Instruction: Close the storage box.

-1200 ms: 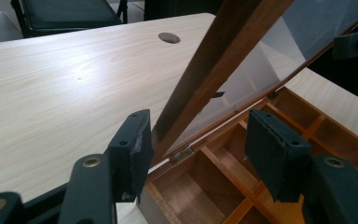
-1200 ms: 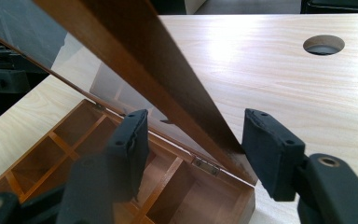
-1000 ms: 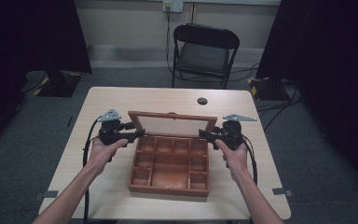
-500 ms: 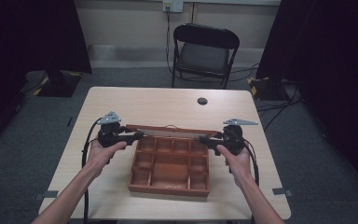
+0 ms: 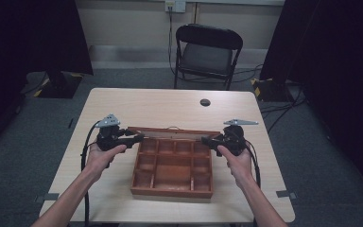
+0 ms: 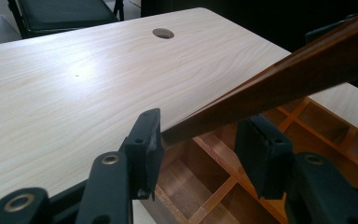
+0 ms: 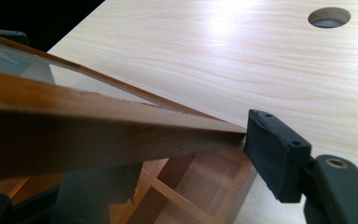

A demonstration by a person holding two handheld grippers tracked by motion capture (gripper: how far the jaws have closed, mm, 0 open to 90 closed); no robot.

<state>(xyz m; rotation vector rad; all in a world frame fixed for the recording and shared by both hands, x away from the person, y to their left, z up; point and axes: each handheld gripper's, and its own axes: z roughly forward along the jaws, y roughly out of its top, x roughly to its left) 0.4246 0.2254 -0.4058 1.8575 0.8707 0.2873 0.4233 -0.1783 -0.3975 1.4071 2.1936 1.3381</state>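
Observation:
A brown wooden box with several open compartments sits on the table. Its glass-paned lid is hinged at the far side and hangs tilted low over the far compartments. My left gripper holds the lid's left end and my right gripper its right end. In the left gripper view the lid's corner lies between the jaws of that gripper, which have just been closing. In the right gripper view the lid runs between the jaws of that gripper, also just closing; one pad touches its end.
The light wooden table has a round cable hole at the far middle. A black folding chair stands beyond the far edge. Cables trail from both grippers toward me.
The lid stood upright a second ago and has come down to a low tilt over the box. Both grippers sank with it while staying at its two ends.

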